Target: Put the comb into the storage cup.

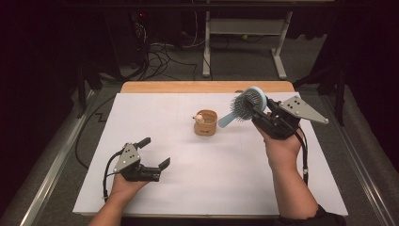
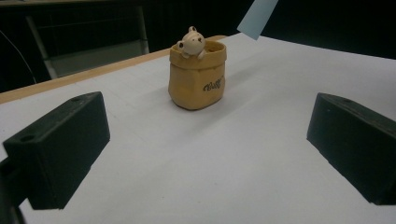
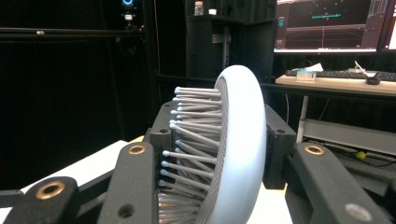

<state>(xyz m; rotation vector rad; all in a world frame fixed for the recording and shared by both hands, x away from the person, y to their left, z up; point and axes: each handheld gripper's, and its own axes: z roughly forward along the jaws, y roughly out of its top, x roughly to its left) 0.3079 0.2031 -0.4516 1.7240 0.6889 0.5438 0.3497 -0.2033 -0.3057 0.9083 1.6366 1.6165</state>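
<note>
The right hand-held gripper [image 1: 260, 112] is clamped on the head of the brush [image 1: 248, 106], one jaw on the bristle side and one on the pale-blue back, as the right gripper view shows. The brush [image 3: 224, 149] is held in the air over the right part of the desk [image 1: 211, 188]; its handle points down-left toward the cup [image 1: 205, 123] and ends near the rim, not touching it.

The left hand-held gripper [image 1: 155, 153] rests low on the desk at front-left, jaws wide apart w/ nothing between them, pointing at the cup [image 2: 197, 77].

Risks, as I judge them: the bristles are soft, so the grip is not very firm and the brush can rotate or slip. The cup is small and light, w/ a small bear figure [image 2: 191, 42] on the rim. If the handle comes in at an angle, it can hit the rim or the figure and tip the cup, esp. b/c nothing holds the cup.
</note>
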